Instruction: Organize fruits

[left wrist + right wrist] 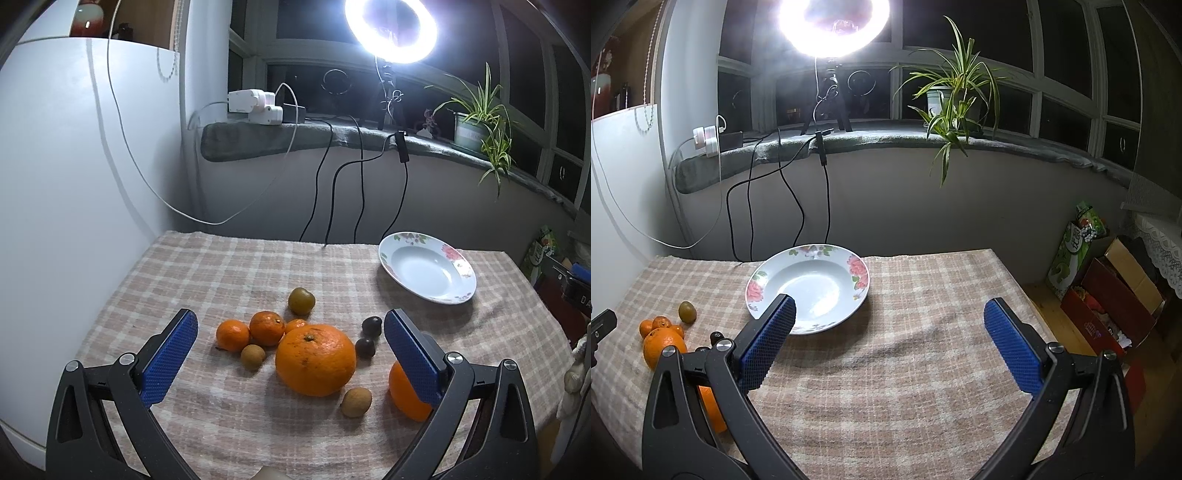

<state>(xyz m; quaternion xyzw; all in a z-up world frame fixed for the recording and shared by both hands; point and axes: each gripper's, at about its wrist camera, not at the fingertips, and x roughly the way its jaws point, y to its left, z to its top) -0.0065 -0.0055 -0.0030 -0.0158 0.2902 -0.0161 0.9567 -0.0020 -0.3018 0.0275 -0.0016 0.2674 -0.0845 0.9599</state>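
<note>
A big orange [316, 359] lies on the checked cloth between the fingers of my open left gripper [290, 321], untouched. Behind it sit small tangerines [266, 328], a greenish fruit [301, 301], two dark fruits [371, 326] and two brown longans [356, 402]. Another orange [404, 397] is half hidden behind the right finger. The white flowered plate [428, 271] stands empty at the far right. My right gripper [888, 310] hangs open over bare cloth, its left finger overlapping the plate [809, 284]. The fruit pile [663, 334] shows at that view's left.
A ring light [833, 22] on a tripod, a potted plant [955, 98], chargers and dangling cables [332, 177] line the windowsill behind the table. A white cabinet [74, 147] stands on the left. Boxes and bags [1108, 288] sit on the floor past the table's right edge.
</note>
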